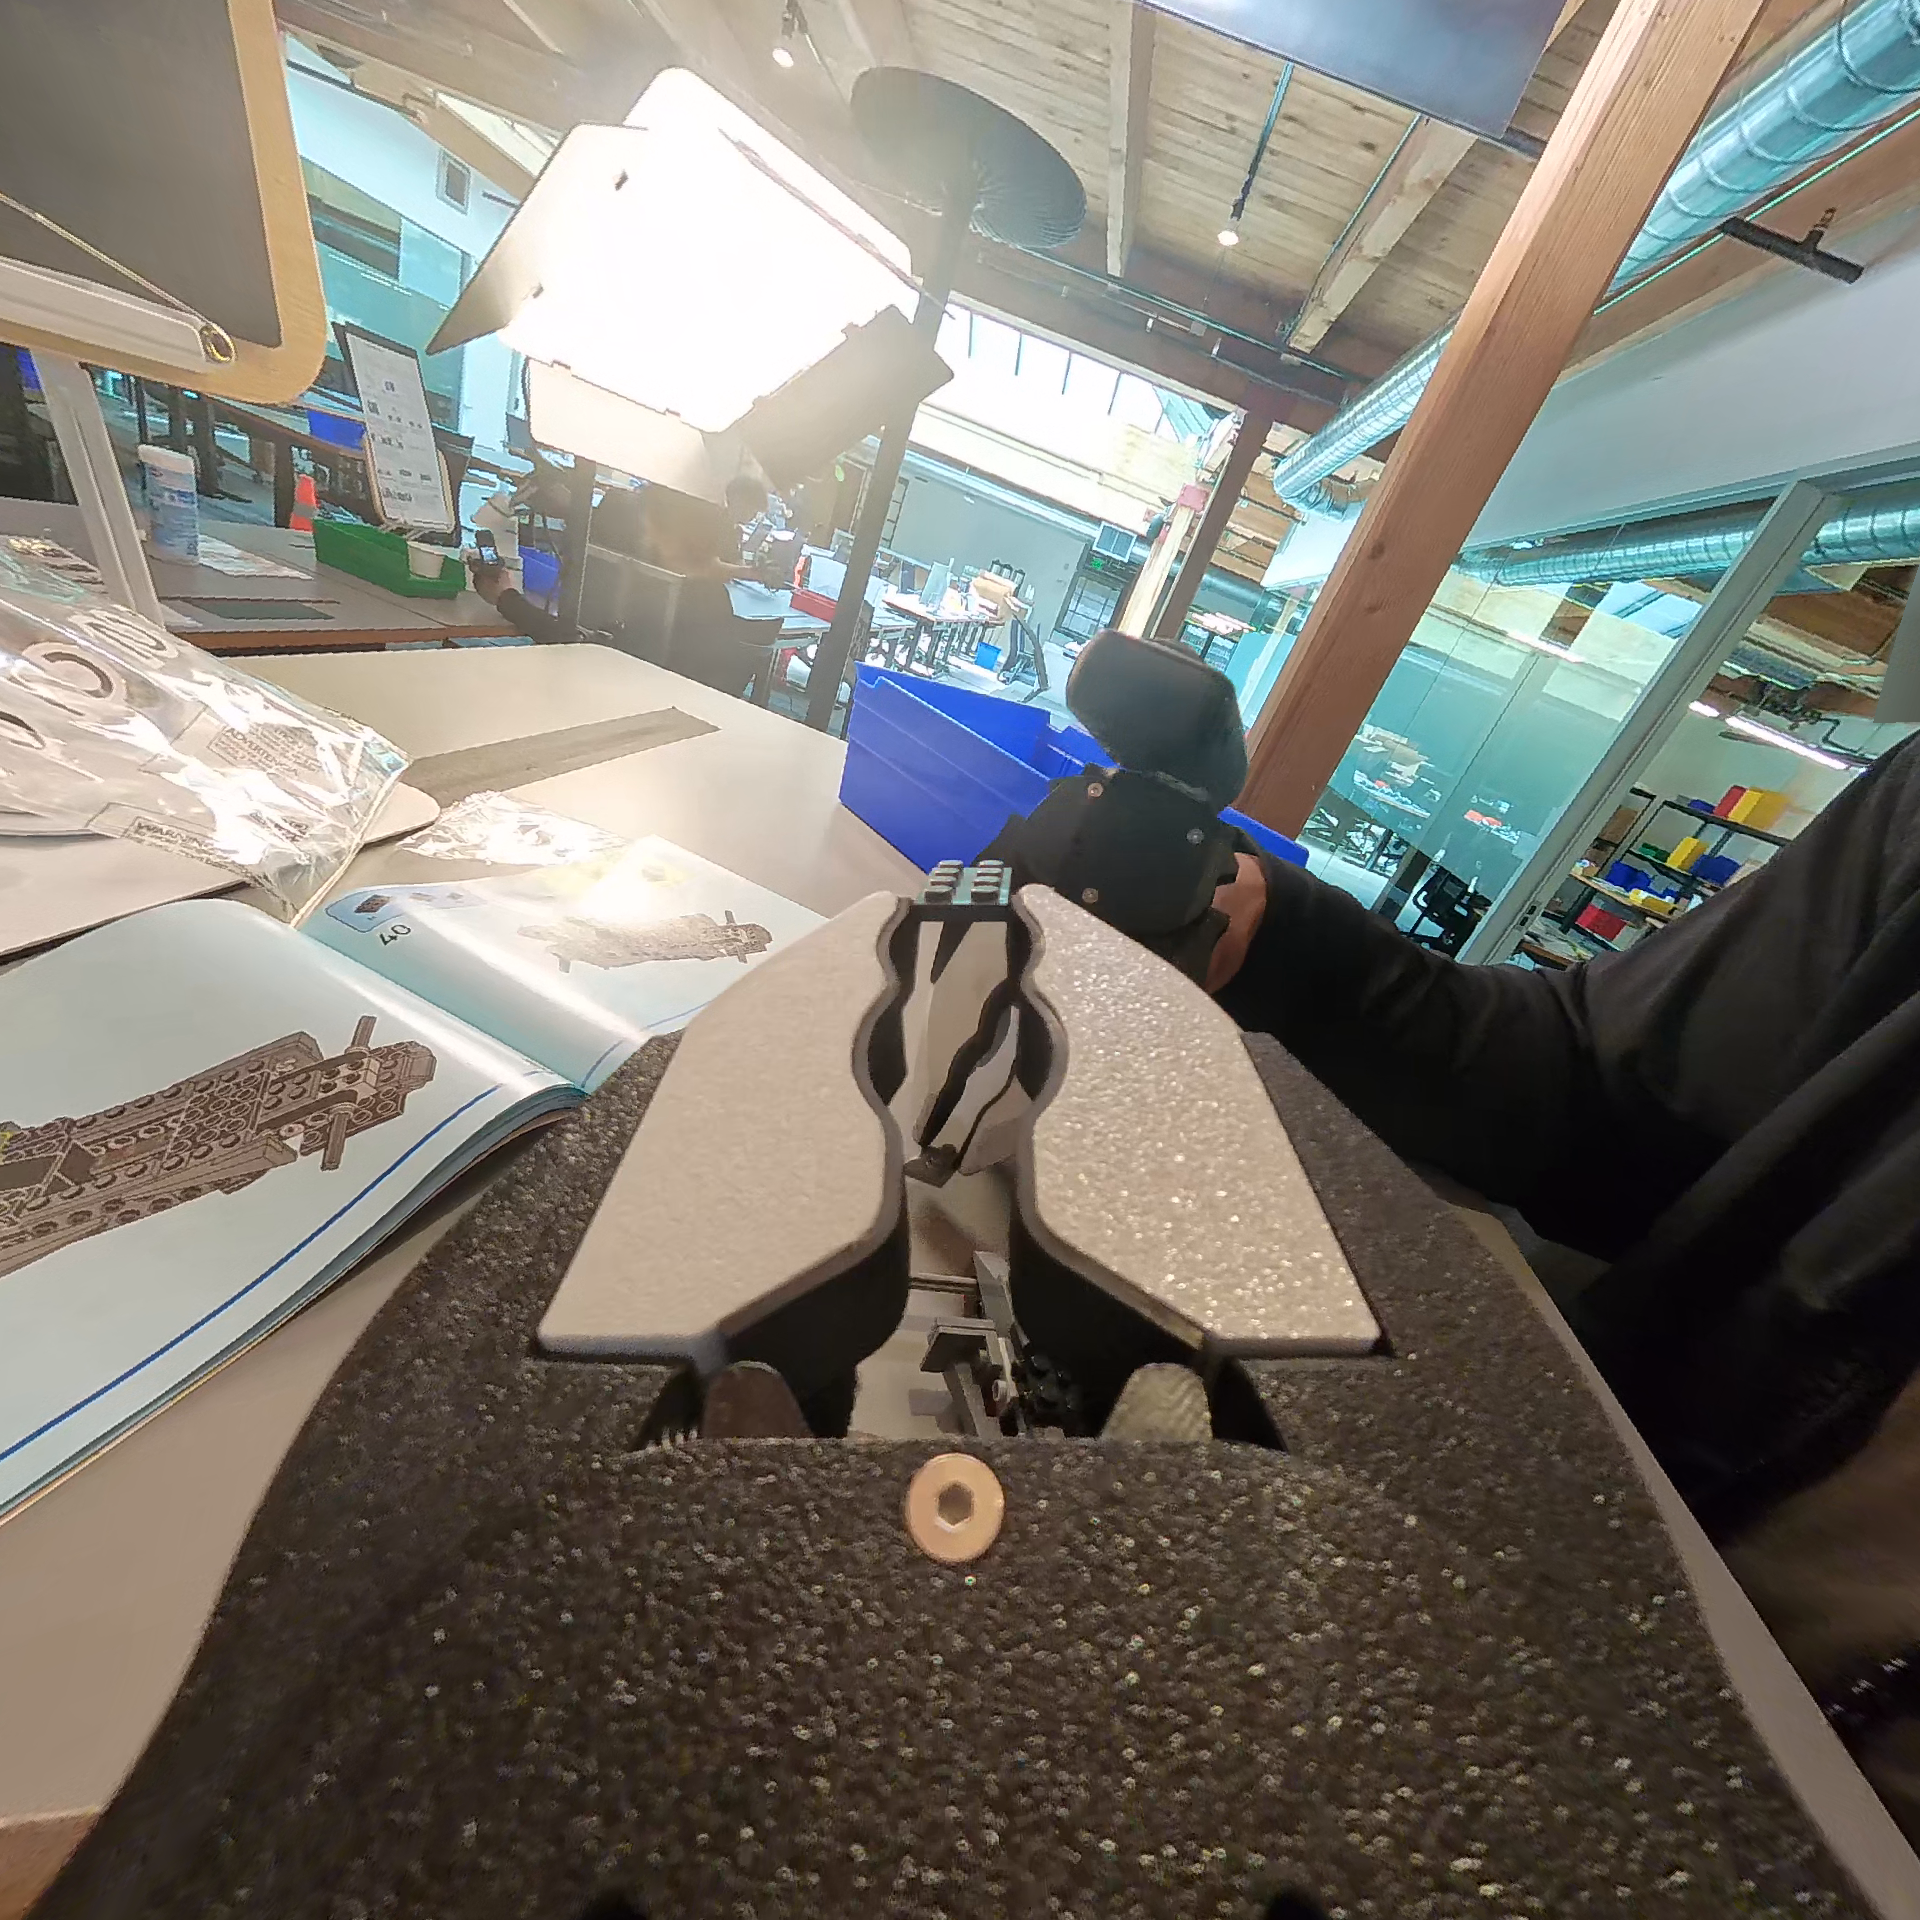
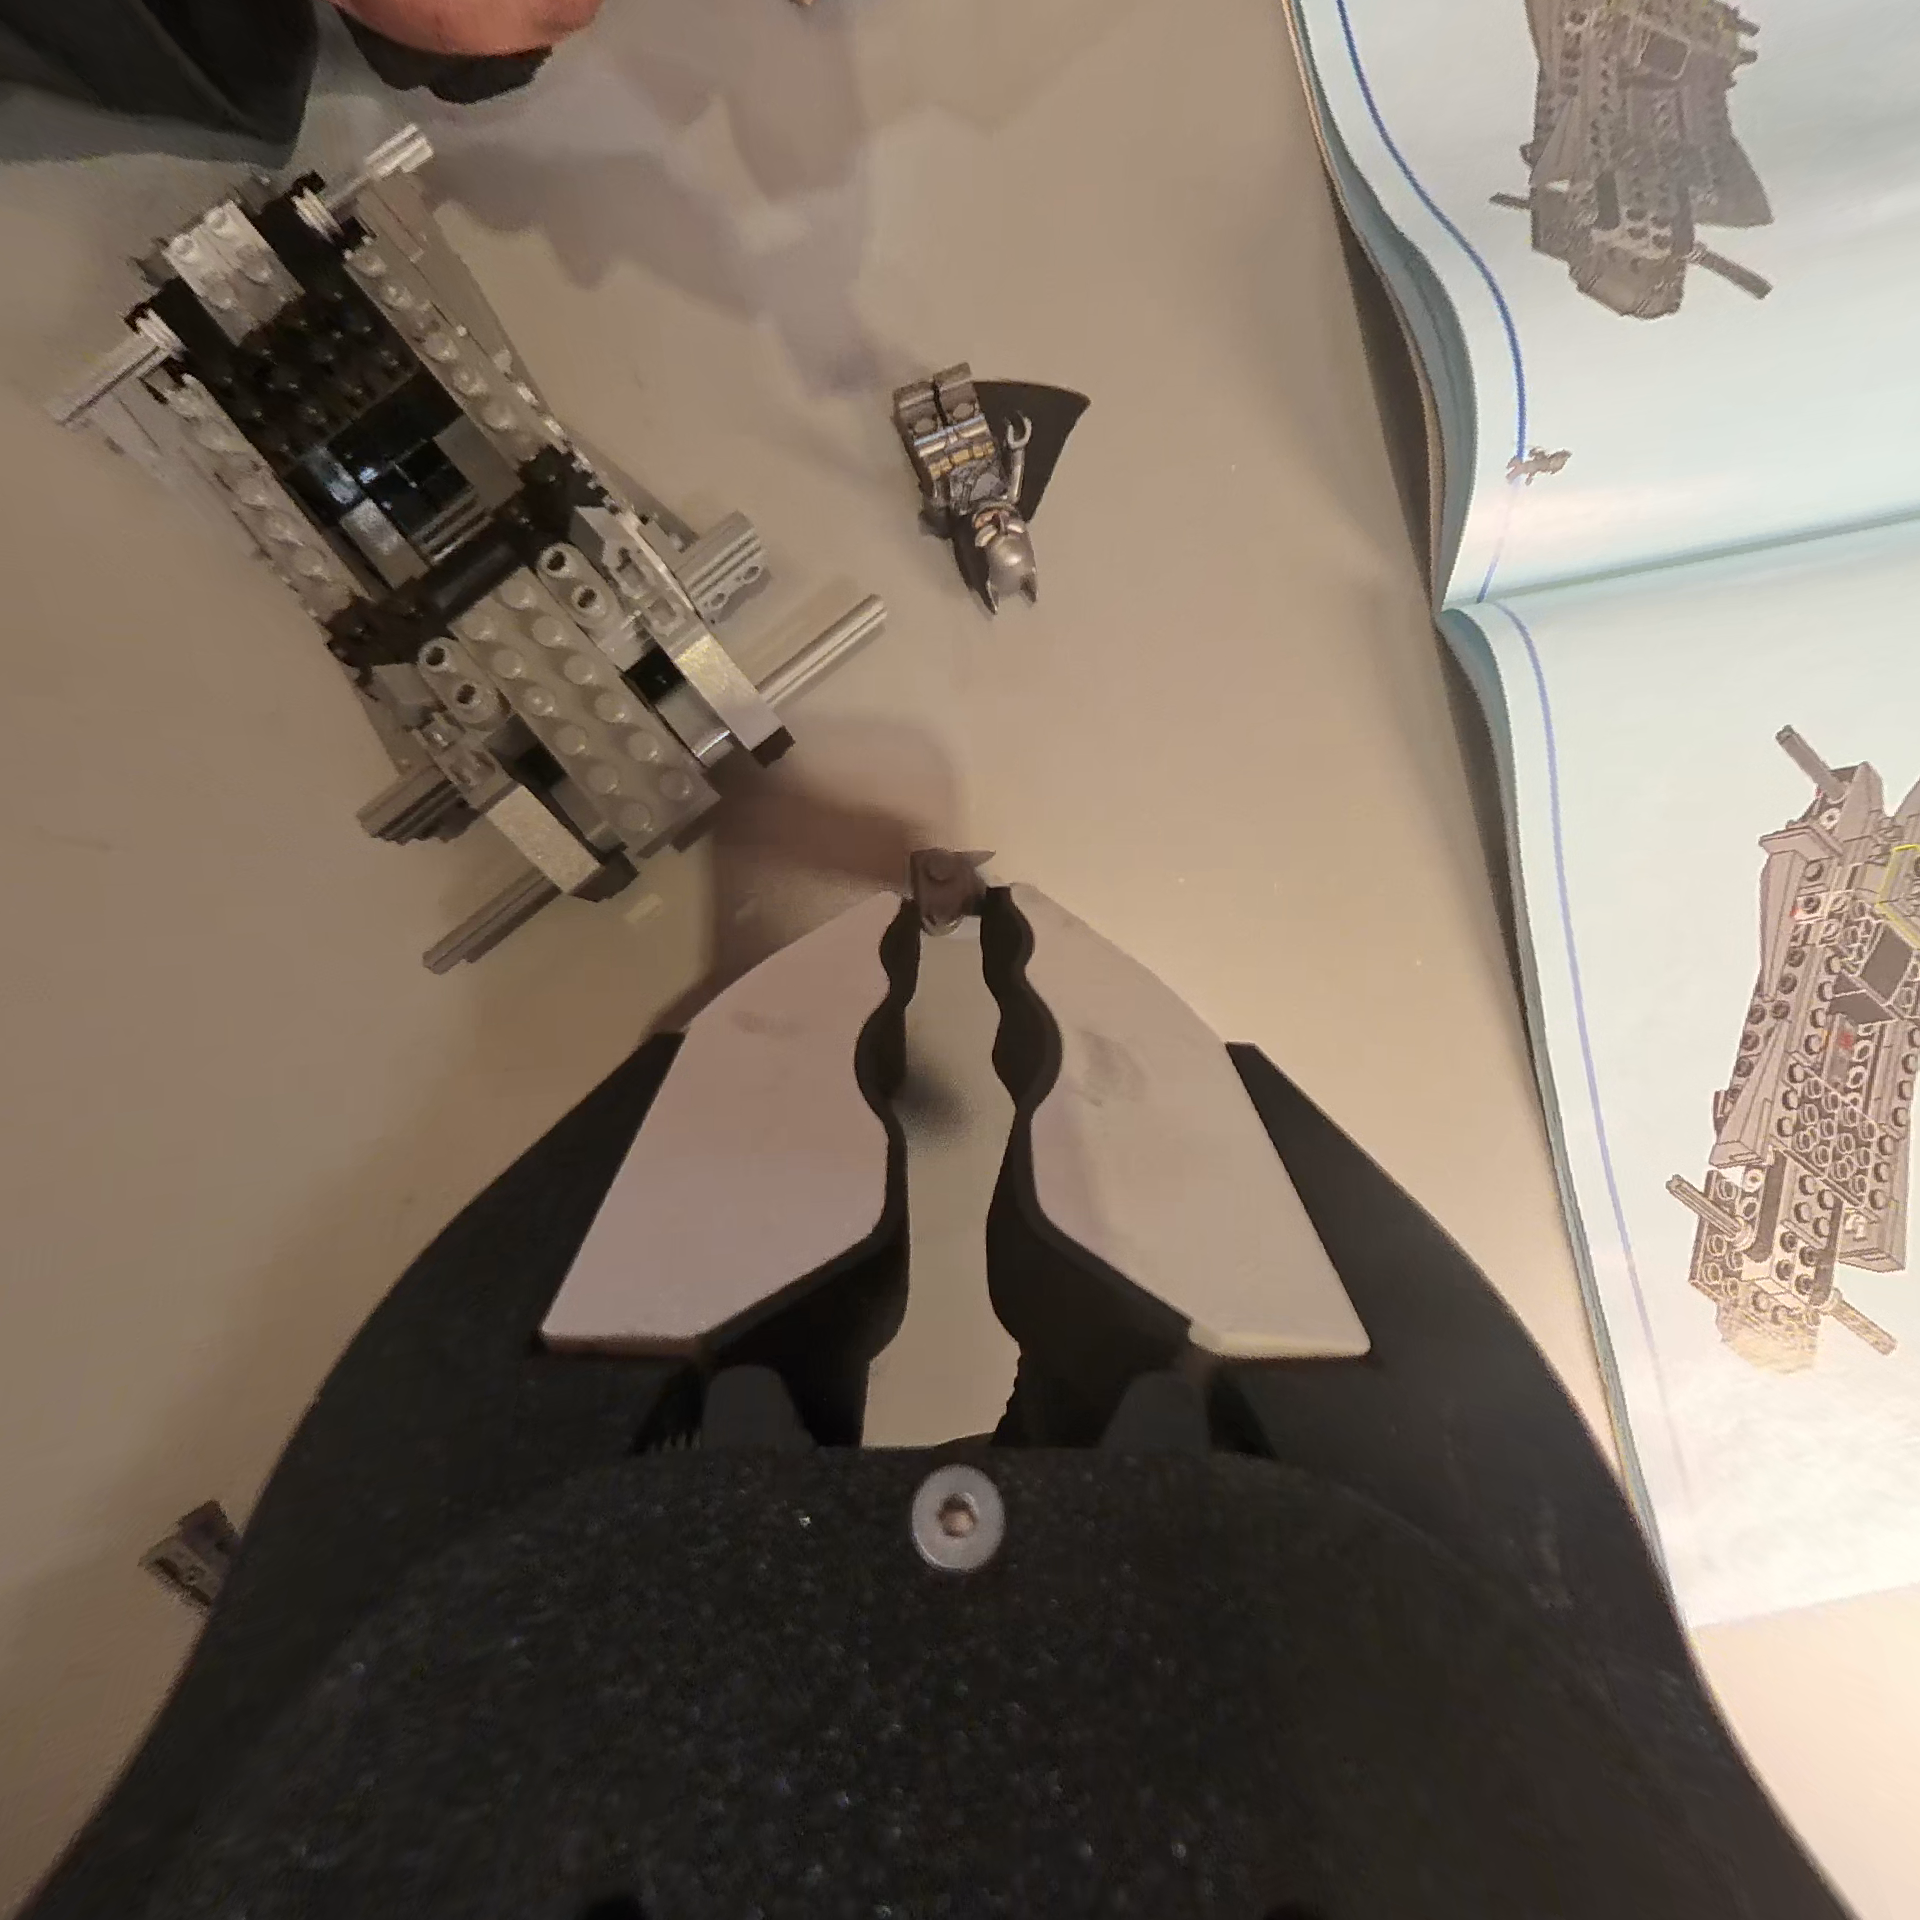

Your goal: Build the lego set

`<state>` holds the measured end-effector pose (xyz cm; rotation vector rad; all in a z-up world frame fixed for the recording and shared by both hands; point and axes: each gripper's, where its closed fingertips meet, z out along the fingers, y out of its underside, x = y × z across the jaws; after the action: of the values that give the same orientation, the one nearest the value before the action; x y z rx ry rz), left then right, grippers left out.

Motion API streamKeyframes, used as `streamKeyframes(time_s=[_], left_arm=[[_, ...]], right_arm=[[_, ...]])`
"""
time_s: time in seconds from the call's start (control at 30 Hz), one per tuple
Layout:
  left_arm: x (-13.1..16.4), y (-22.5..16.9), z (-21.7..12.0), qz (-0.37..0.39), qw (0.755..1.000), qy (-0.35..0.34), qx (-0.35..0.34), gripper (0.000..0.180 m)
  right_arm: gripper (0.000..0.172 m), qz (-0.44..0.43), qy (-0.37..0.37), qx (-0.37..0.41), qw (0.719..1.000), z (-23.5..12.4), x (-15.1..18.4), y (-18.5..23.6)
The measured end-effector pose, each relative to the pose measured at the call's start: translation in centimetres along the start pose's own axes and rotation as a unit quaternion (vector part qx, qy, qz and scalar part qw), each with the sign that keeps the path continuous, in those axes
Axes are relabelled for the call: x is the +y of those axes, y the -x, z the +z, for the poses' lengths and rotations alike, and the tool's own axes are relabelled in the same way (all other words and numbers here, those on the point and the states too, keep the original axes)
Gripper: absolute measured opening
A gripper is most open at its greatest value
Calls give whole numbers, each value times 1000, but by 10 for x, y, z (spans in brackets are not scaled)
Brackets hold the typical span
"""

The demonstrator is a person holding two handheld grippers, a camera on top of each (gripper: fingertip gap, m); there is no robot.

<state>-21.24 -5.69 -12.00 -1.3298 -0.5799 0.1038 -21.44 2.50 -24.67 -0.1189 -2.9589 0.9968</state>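
Observation:
My left gripper [image 1: 964,902] is shut on a small grey studded brick [image 1: 968,881], pinched between its fingertips and held above the table. My right gripper [image 2: 948,909] is shut on a small grey studded piece [image 2: 943,878] just over the beige table [image 2: 1143,675]. A half-built grey and black brick model [image 2: 416,540] lies up and to the left of it. A grey minifigure with a black cape [image 2: 982,478] lies flat beyond the fingertips. In the left wrist view the right gripper's black body [image 1: 1132,831] shows behind the brick, held by a hand.
An open instruction booklet [image 2: 1714,727] lies along the right; it also shows in the left wrist view [image 1: 260,1091]. Clear plastic bags [image 1: 156,727] lie at the far left. A blue bin [image 1: 935,758] stands at the table's far edge. A loose grey piece [image 2: 192,1553] lies near my right gripper's body. The gap from one gripper's tips to the other's is roughly 15 cm.

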Motion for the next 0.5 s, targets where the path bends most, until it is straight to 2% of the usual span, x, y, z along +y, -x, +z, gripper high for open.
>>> streamKeyframes(time_s=[0.5], left_arm=[[0, -8, 3, 6, 1000, -5, 22, 16]], right_arm=[[8, -3, -47, 8, 999, -21, -24, -3]])
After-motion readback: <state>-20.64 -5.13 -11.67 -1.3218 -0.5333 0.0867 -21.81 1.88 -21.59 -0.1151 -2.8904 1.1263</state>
